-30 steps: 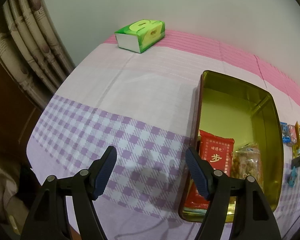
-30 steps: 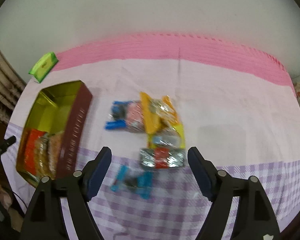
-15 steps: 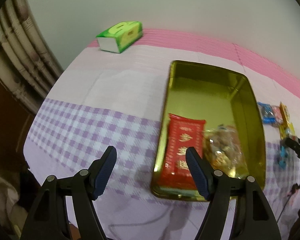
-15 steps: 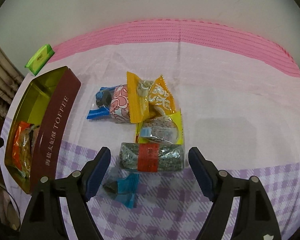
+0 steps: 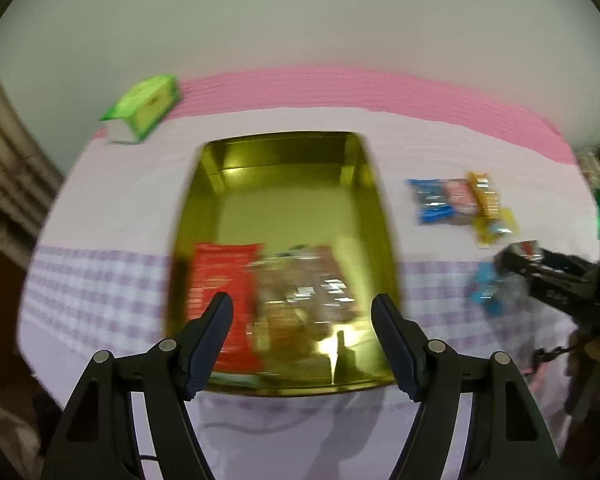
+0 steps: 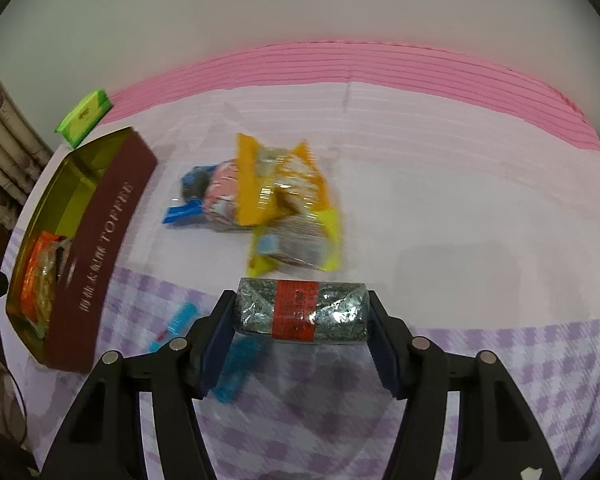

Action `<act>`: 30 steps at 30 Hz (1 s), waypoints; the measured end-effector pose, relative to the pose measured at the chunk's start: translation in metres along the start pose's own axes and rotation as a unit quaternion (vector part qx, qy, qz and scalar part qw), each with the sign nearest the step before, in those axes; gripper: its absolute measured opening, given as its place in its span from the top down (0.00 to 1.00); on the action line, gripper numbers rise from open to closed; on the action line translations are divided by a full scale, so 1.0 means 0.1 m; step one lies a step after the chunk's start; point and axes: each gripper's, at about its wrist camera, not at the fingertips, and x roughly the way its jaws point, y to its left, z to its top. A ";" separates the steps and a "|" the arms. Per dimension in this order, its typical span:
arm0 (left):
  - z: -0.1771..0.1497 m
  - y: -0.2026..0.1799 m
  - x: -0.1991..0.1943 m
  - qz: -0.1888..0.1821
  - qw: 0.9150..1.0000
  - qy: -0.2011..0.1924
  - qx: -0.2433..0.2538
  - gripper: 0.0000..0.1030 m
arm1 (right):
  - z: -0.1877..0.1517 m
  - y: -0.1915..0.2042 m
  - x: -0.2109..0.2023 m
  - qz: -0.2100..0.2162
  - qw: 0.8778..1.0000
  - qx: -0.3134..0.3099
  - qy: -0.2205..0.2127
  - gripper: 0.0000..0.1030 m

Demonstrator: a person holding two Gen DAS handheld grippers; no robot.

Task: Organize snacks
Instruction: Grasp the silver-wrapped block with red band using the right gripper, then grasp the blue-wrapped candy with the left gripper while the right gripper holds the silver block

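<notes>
A gold tin (image 5: pixel 380 216) with a maroon outer wall (image 6: pixel 100 248) holds a red packet (image 5: pixel 216 276) and clear-wrapped snacks (image 5: pixel 304 292) at its near end. My left gripper (image 5: pixel 302 336) is open and empty above the tin's near end. My right gripper (image 6: pixel 302 316) is shut on a silver snack bar with a red band (image 6: pixel 300 310), held just above the cloth. A pile of blue, pink, orange and yellow packets (image 6: pixel 260 200) lies beyond it. Blue candies (image 6: pixel 236 368) lie under the left finger.
A green tissue box (image 5: pixel 144 108) stands at the back left, also in the right wrist view (image 6: pixel 84 116). The checked tablecloth (image 6: pixel 500 360) ends at a pink stripe by the wall. Curtains (image 5: pixel 4 168) hang at the left. My right gripper shows in the left wrist view (image 5: pixel 548 276).
My right gripper has moved forward and closed on the silver bar. My left gripper has swung right, so the tin now sits centred between its fingers.
</notes>
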 end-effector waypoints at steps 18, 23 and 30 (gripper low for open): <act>0.07 -1.12 0.41 -0.110 0.990 0.028 0.078 0.30 | -0.32 -0.57 -0.23 -0.034 0.998 0.047 -0.014 0.44; 0.07 -1.26 0.50 -0.120 0.988 0.031 0.093 0.30 | -0.34 -0.58 -0.22 -0.029 0.998 0.049 -0.019 0.43; 0.08 -1.44 0.71 -0.127 0.985 0.057 0.102 0.30 | -0.35 -0.60 -0.23 -0.025 0.998 0.050 -0.020 0.43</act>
